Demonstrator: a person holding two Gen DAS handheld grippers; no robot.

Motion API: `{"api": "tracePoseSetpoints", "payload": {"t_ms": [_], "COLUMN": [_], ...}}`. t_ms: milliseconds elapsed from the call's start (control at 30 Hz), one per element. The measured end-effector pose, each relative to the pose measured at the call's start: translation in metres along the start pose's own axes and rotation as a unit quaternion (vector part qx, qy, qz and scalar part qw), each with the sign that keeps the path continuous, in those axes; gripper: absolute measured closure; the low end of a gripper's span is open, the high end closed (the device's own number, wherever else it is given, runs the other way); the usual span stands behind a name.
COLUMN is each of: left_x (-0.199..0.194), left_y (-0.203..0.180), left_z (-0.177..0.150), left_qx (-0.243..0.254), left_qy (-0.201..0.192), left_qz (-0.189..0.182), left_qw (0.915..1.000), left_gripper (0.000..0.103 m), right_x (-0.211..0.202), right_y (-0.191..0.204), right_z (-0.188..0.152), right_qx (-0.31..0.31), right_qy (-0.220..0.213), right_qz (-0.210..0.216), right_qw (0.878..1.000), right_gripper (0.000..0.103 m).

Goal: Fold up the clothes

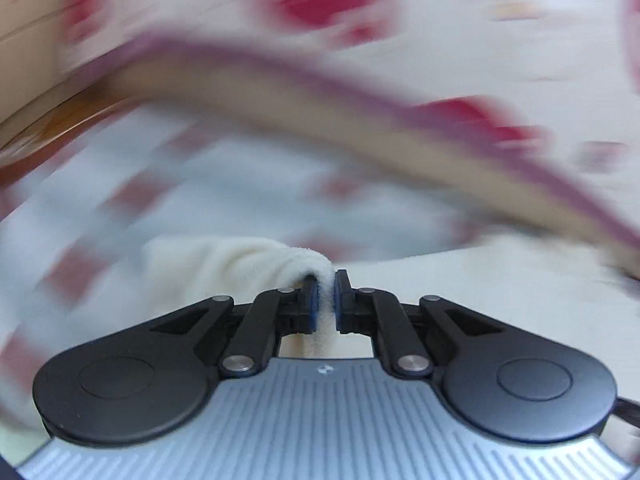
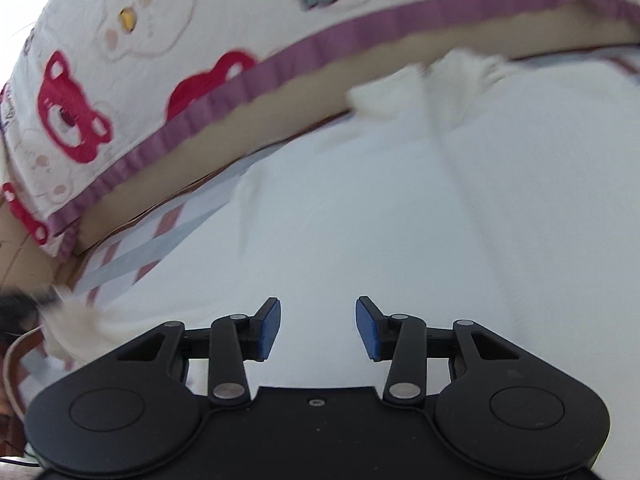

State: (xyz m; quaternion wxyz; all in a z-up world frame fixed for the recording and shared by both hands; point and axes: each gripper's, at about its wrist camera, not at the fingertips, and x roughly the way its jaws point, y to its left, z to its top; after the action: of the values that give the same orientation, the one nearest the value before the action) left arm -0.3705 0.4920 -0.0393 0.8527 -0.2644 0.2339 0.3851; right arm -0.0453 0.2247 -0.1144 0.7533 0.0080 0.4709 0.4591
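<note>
A cream-white fleecy garment (image 2: 400, 208) lies spread over the bed. In the left wrist view my left gripper (image 1: 328, 300) is shut on a bunched fold of this white garment (image 1: 224, 264), which drapes over the left finger and hangs down between the blue pads; the background there is smeared by motion. In the right wrist view my right gripper (image 2: 318, 328) stands open just above the flat white cloth, nothing between its blue pads (image 2: 270, 330). A fuzzy cuff or sleeve end (image 2: 384, 96) lies at the far edge, another tuft (image 2: 76, 324) at lower left.
A quilt (image 2: 120, 60) with red bears, strawberries and a purple trim lies beyond the garment over a tan mattress edge (image 2: 248, 120). A checked sheet (image 2: 132, 252) shows under the garment at left. A cord (image 2: 10, 368) curls at the lower left corner.
</note>
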Motion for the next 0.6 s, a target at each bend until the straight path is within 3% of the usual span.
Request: {"api": "tracePoseSetpoints", "payload": {"t_ms": [67, 100, 167, 200, 233, 267, 300, 333, 400, 467, 600], "left_x": [-0.017, -0.023, -0.025, -0.019, -0.005, 0.008, 0.022, 0.036, 0.060, 0.072, 0.090], "left_y": [-0.064, -0.097, -0.158, -0.187, -0.201, -0.214, -0.226, -0.239, -0.234, -0.214, -0.153], "left_z": [0.011, 0.011, 0.003, -0.006, -0.016, -0.027, -0.037, -0.048, -0.058, -0.054, -0.041], "left_qx": [0.047, 0.070, 0.106, 0.119, 0.120, 0.120, 0.120, 0.119, 0.131, 0.147, 0.161], "left_qy": [-0.027, -0.037, -0.024, 0.006, 0.038, 0.070, 0.102, 0.134, 0.177, 0.171, 0.143], "left_qz": [-0.094, -0.144, -0.236, -0.277, -0.291, -0.300, -0.310, -0.319, -0.322, -0.309, -0.256], "left_qw": [0.9941, 0.9864, 0.9657, 0.9535, 0.9485, 0.9436, 0.9377, 0.9307, 0.9210, 0.9238, 0.9425], "left_gripper": [0.096, 0.096, 0.092, 0.092, 0.086, 0.064, 0.052, 0.046, 0.046, 0.050, 0.050], "right_x": [-0.012, -0.017, -0.026, -0.030, -0.034, -0.037, -0.039, -0.041, -0.045, -0.052, -0.069], "right_y": [-0.019, -0.030, -0.046, -0.052, -0.057, -0.062, -0.066, -0.070, -0.079, -0.086, -0.100], "right_z": [0.006, 0.009, 0.010, 0.009, 0.007, 0.005, 0.003, 0.001, -0.002, -0.002, 0.007], "right_qx": [0.017, 0.026, 0.033, 0.032, 0.031, 0.032, 0.034, 0.037, 0.042, 0.053, 0.097], "right_qy": [-0.009, -0.012, -0.017, -0.017, -0.015, -0.012, -0.010, -0.007, -0.001, -0.005, -0.020], "right_qz": [-0.016, -0.021, -0.025, -0.024, -0.021, -0.026, -0.035, -0.044, -0.062, -0.074, -0.053], "right_qw": [1.000, 0.999, 0.999, 0.999, 0.999, 0.999, 0.999, 0.998, 0.997, 0.996, 0.994], "right_gripper": [0.055, 0.055, 0.055, 0.056, 0.058, 0.058, 0.058, 0.058, 0.058, 0.058, 0.057]}}
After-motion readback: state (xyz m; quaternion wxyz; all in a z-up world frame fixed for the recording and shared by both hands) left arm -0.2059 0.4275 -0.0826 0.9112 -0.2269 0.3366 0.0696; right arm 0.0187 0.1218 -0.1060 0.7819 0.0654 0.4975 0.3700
